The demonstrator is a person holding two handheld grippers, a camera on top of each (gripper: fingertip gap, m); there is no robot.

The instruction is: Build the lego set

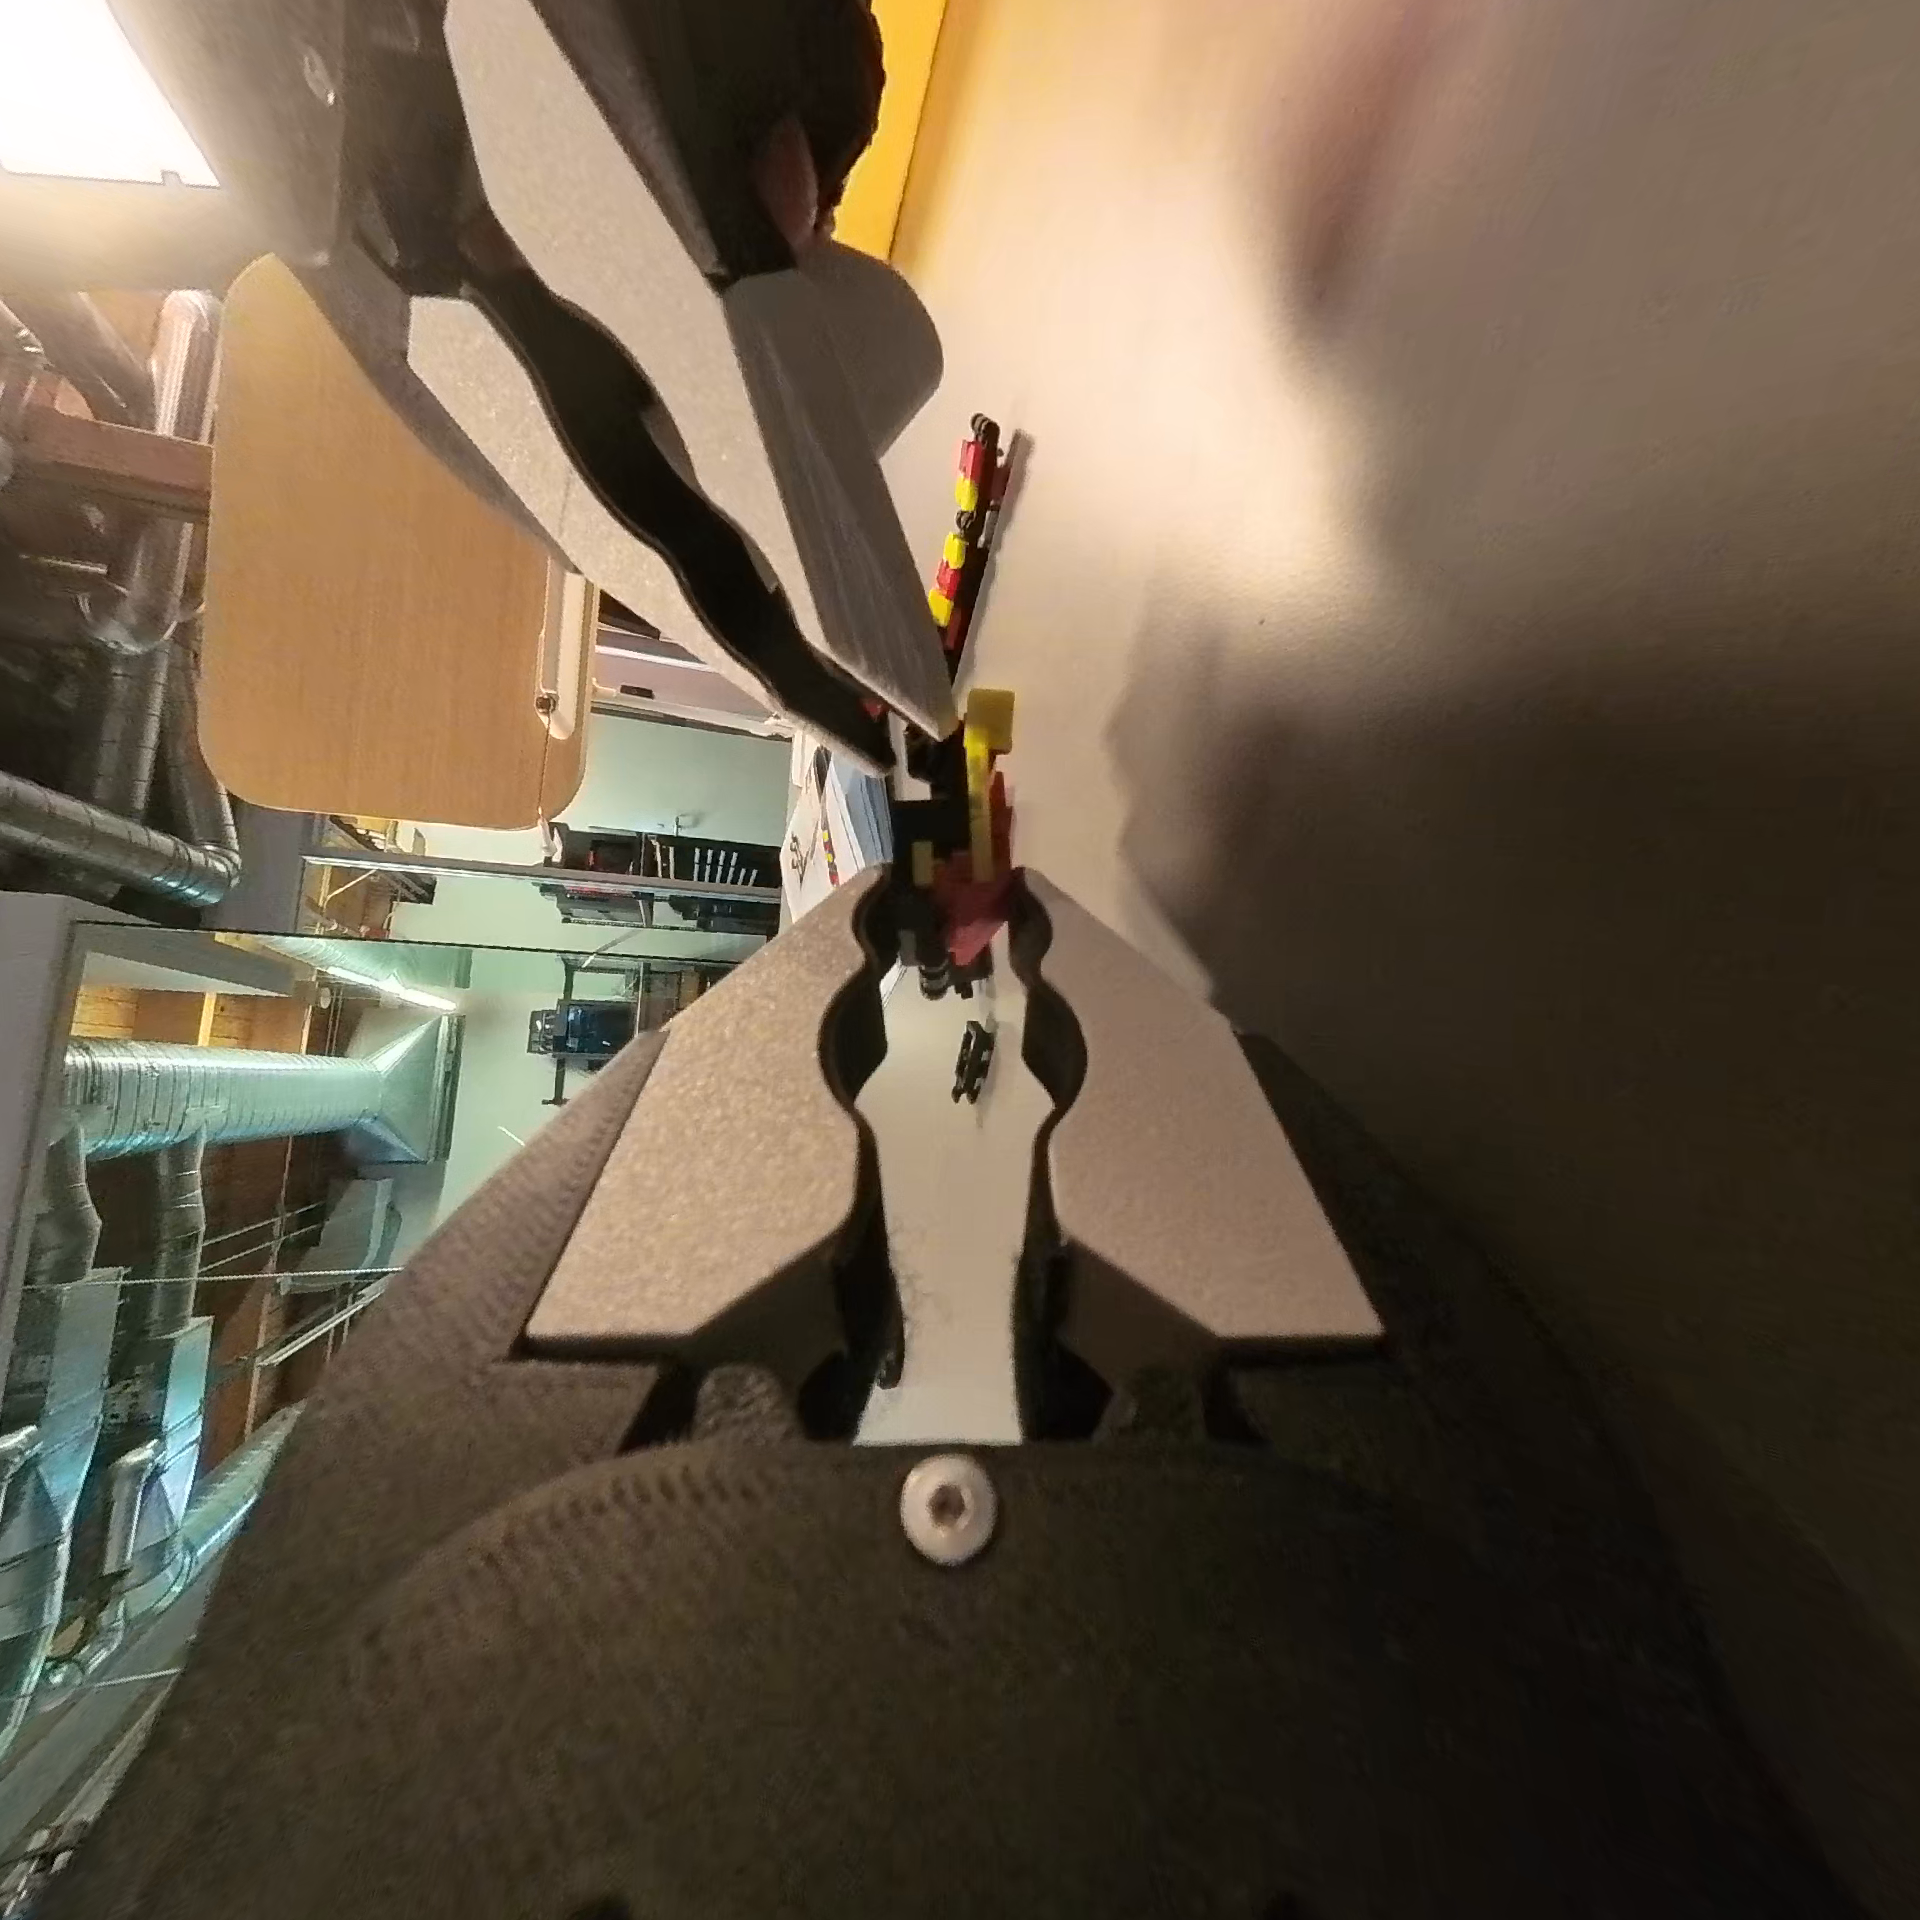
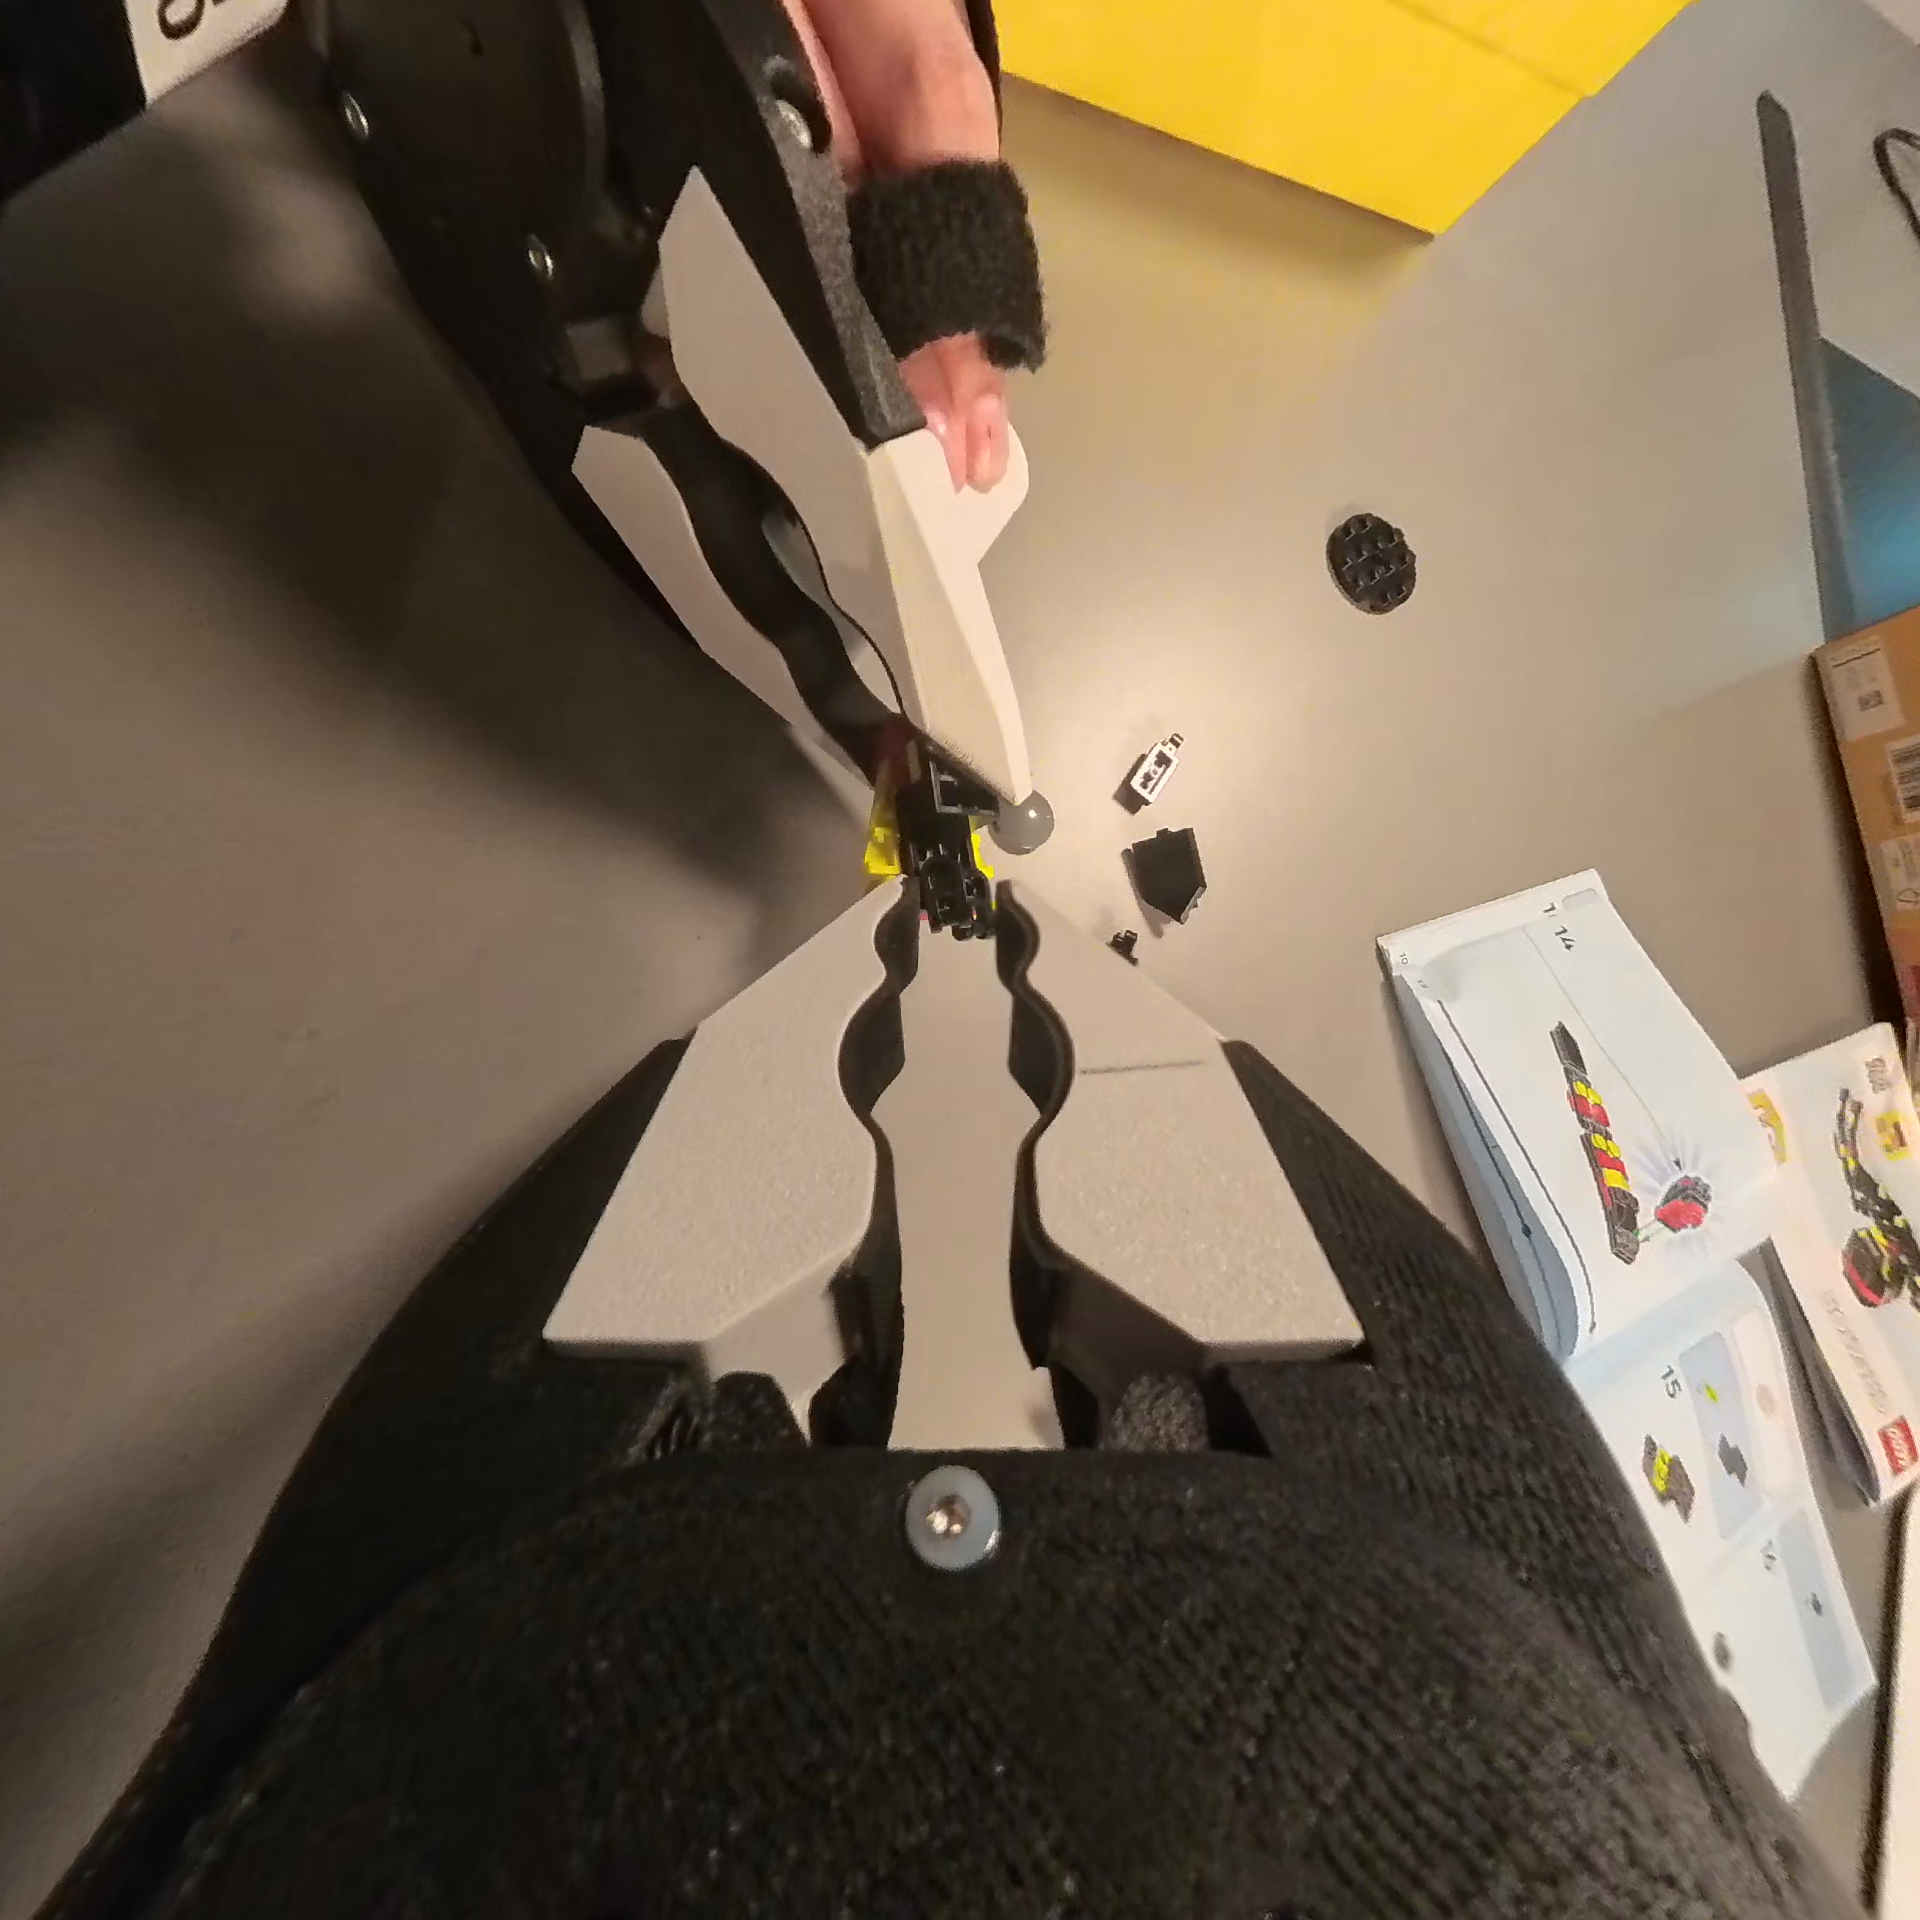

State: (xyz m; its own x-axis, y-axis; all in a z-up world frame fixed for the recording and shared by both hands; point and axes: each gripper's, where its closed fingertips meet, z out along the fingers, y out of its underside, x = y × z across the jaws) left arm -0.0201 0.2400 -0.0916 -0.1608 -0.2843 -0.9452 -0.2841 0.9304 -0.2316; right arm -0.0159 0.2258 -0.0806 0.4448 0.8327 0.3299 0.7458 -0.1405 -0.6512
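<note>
A small lego assembly of black, red and yellow pieces (image 1: pixel 951 831) is held above the grey table between both grippers, which meet tip to tip. My left gripper (image 1: pixel 951 906) is shut on its red and black end. My right gripper (image 2: pixel 954 909) is shut on the black end of the same assembly (image 2: pixel 940 842); a grey ball piece (image 2: pixel 1023 826) sticks out beside it. The right gripper (image 1: pixel 914 738) comes in from the upper left in the left wrist view. The left gripper (image 2: pixel 935 769) comes in from above in the right wrist view, with a hand (image 2: pixel 914 94) on it.
A long black strip with red and yellow pieces (image 1: pixel 971 520) lies on the table (image 2: pixel 1299 416). Loose black pieces lie nearby: a round plate (image 2: pixel 1371 561), a slope (image 2: pixel 1169 873), a small brick (image 2: pixel 1153 774). Open instruction booklets (image 2: pixel 1558 1143) and a cardboard box (image 2: pixel 1881 790) are at the right. The tips of both grippers are at nearly the same place. From the left gripper's tips to the slope (image 2: pixel 1169 873) is close to 6 centimetres.
</note>
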